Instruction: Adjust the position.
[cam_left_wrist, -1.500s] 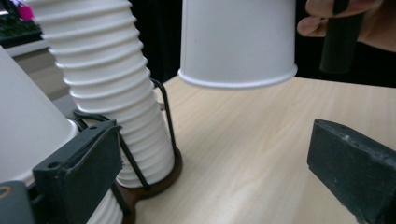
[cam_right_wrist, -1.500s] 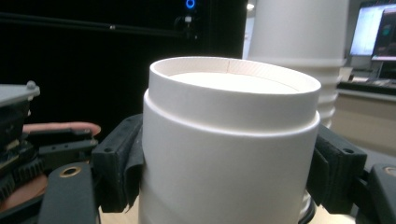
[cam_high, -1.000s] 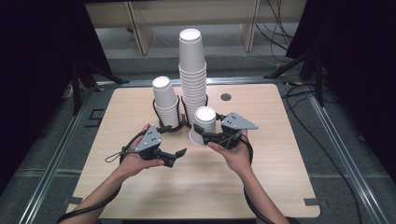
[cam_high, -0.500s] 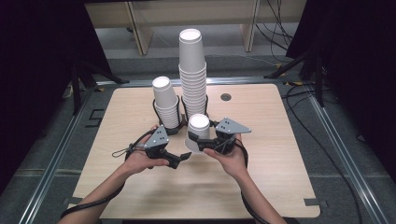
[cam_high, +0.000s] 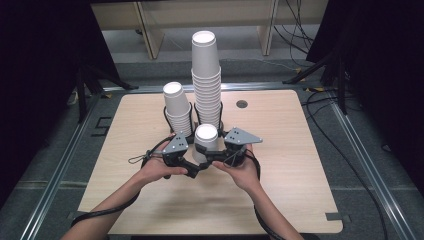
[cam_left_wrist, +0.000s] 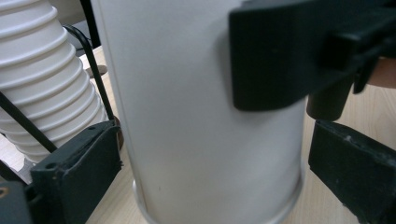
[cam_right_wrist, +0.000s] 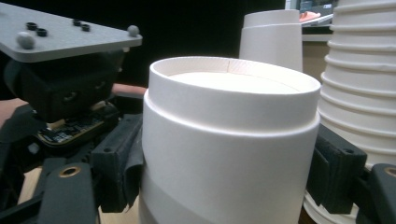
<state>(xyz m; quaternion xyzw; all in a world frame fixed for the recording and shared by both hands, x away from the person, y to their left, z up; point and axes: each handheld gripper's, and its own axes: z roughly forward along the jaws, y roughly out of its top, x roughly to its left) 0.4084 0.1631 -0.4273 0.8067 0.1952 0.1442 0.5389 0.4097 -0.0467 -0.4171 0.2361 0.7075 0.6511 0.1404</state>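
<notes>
A person's two forearms enter from the bottom of the high view, each hand holding a hand-held gripper; both meet at one upside-down white paper cup (cam_high: 206, 141) just below the centre of the frame, standing on a pale wooden bench (cam_high: 280, 190).

The right hand-held gripper (cam_high: 216, 158) comes from the right of the cup; in the right gripper view its two black jaws press the cup's sides, closed on it, and the cup (cam_right_wrist: 229, 144) looks like two nested cups, a rim line crossing low on its wall.

The left hand-held gripper (cam_high: 196, 170) comes from the lower left; in the left gripper view its jaws stand either side of the cup's lower wall (cam_left_wrist: 205, 140); the left jaw appears close beside the wall and the right jaw slightly apart, so I cannot tell whether it is gripping yet.

Behind the cup, towards the top centre of the high view, stands a tall stack of cups (cam_high: 206, 80); a shorter stack (cam_high: 177, 107) stands to its left; black cables loop around both bases.

Judged from this, the step in hand is pulling nested cups apart, one gripper on each; the next move calls for the left jaws to close low on the outer cup without crushing it, then a straight pull apart.
</notes>
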